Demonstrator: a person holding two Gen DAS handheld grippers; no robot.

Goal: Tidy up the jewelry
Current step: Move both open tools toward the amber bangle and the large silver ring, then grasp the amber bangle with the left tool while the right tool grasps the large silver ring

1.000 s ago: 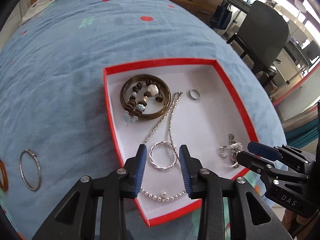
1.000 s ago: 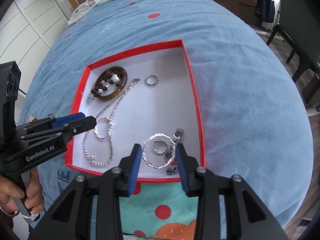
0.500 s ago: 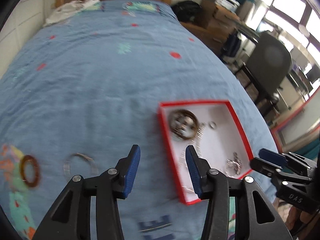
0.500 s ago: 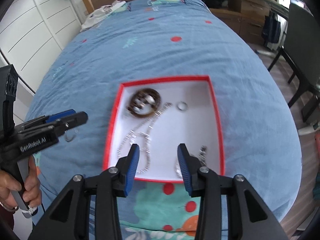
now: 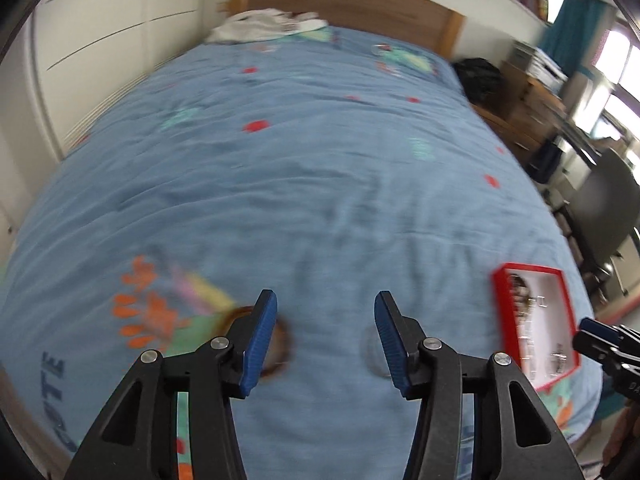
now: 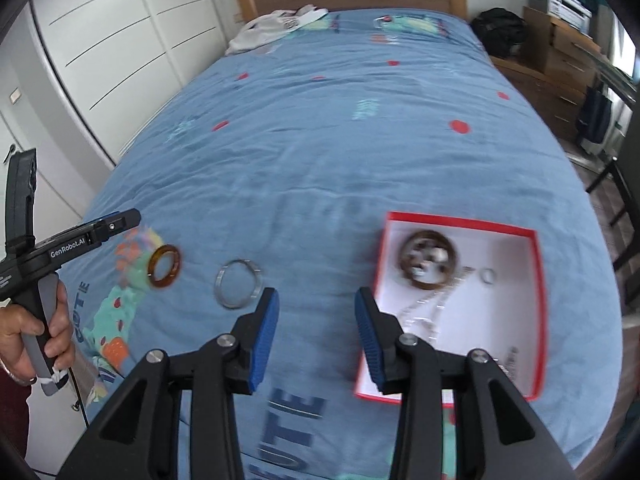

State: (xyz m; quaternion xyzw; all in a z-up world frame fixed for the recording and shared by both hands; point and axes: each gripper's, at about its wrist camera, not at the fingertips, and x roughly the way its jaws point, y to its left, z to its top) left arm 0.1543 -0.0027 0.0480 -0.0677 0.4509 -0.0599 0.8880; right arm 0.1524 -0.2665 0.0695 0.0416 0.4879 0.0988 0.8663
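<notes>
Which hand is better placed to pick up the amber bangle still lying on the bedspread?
Probably the left. The left gripper has its fingers opening, nothing between them, right over the amber bangle. The right gripper hangs empty nearer the red box, with the silver bangle closer to it.

Open blue bedspread (image 6: pixel 320 152) ahead, amber bangle (image 6: pixel 164 266), silver bangle (image 6: pixel 238 283), possibly red box (image 6: pixel 538 312) obstructing.

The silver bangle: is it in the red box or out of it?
Out. The silver bangle lies flat on the blue bedspread, left of the red box, beside the amber bangle.
</notes>
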